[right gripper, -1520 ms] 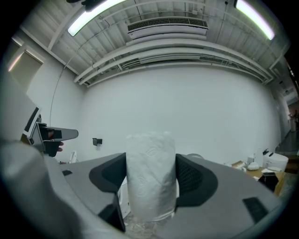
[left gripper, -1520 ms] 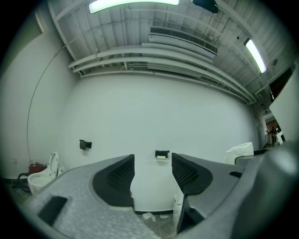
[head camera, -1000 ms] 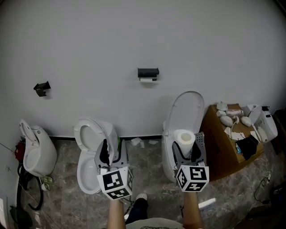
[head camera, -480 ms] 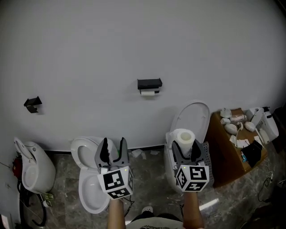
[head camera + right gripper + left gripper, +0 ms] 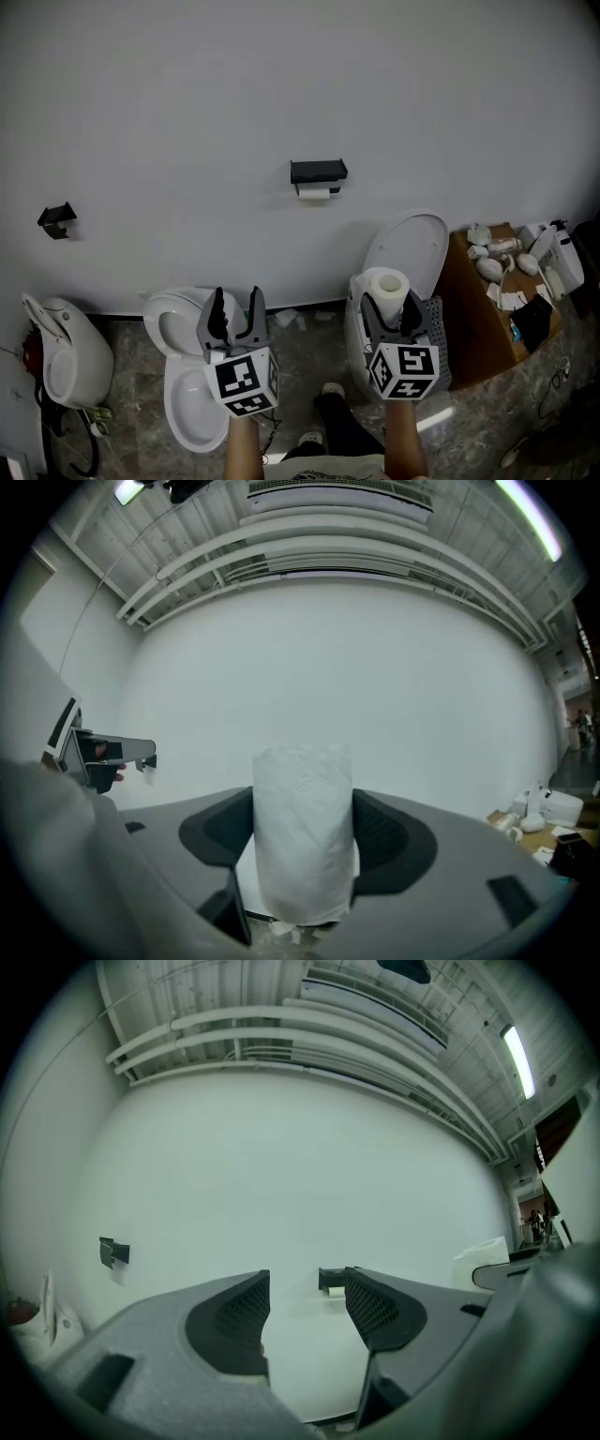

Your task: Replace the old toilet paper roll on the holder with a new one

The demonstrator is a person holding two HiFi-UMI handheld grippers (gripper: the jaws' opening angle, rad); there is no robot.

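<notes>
A black paper holder (image 5: pixel 318 172) is fixed on the white wall, with a small old roll (image 5: pixel 316 193) hanging under it. My right gripper (image 5: pixel 387 314) is shut on a new white toilet paper roll (image 5: pixel 385 289), which stands upright between the pads (image 5: pixel 303 832). In the right gripper view the holder (image 5: pixel 105 752) shows far to the left. My left gripper (image 5: pixel 236 309) is open and holds nothing. In the left gripper view the holder (image 5: pixel 331 1279) sits just past the gap between the jaws (image 5: pixel 307 1302). Both grippers point level at the wall, well short of it.
A white toilet (image 5: pixel 187 375) stands below the left gripper, and another with its lid raised (image 5: pixel 408 248) is behind the right one. A third fixture (image 5: pixel 61 352) is far left. A brown box (image 5: pixel 473 319) with loose items stands at the right. A second black bracket (image 5: pixel 56 218) is on the wall at left.
Both grippers have moved forward toward the wall, the roll still held in the right one. The holder and toilets now appear nearer, and the person's foot has stepped forward.
</notes>
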